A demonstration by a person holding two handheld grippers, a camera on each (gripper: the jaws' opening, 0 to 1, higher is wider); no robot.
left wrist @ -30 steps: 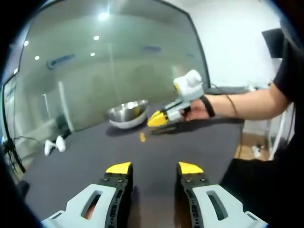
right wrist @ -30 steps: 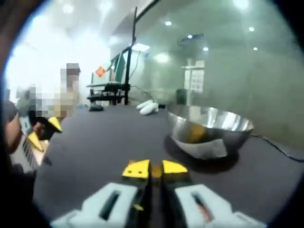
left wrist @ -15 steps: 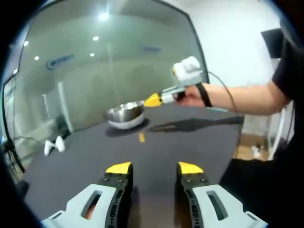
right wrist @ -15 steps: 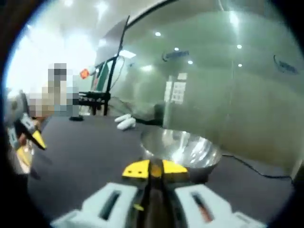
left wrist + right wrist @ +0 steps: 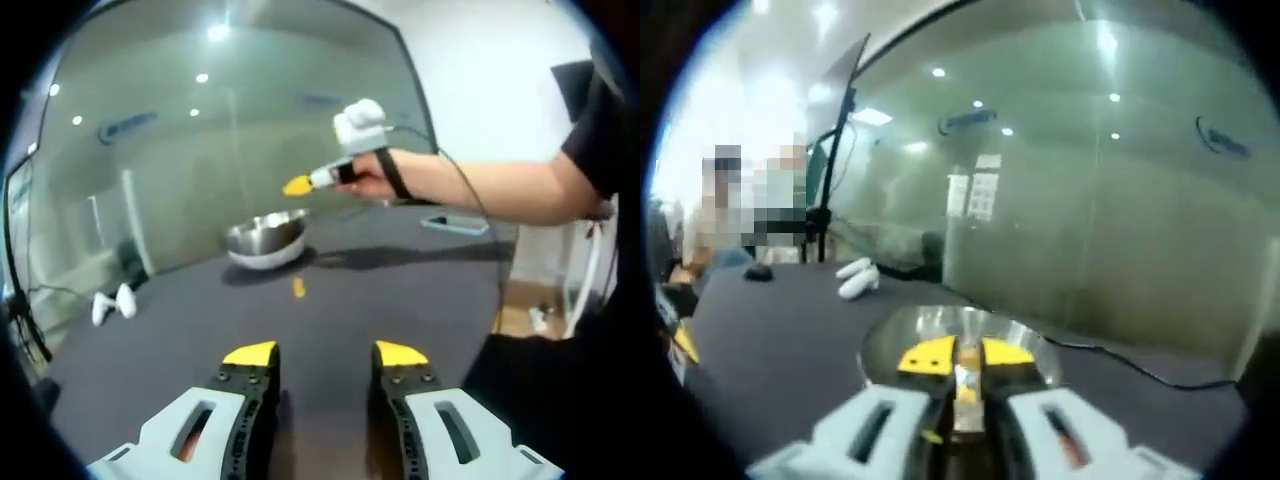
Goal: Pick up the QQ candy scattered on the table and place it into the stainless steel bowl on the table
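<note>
The right gripper [image 5: 955, 357] has risen from the surface [image 5: 400, 300] to above the stainless steel bowl [image 5: 950, 345], jaws pinching a QQ candy [image 5: 962, 392], so release looks next. Left gripper [image 5: 325, 355] jaws wide; one candy [image 5: 298, 288] remains mid-surface.

The left gripper view looks low across the tabletop [image 5: 400, 300] toward the distant bowl [image 5: 266, 238]; the right gripper view hangs close above it, apparently tilted down. Both share bowl and tabletop.

Dark grey table [image 5: 400, 300], stainless steel bowl [image 5: 266, 238], one yellow candy [image 5: 298, 288] near it, white objects [image 5: 112, 305] far left
</note>
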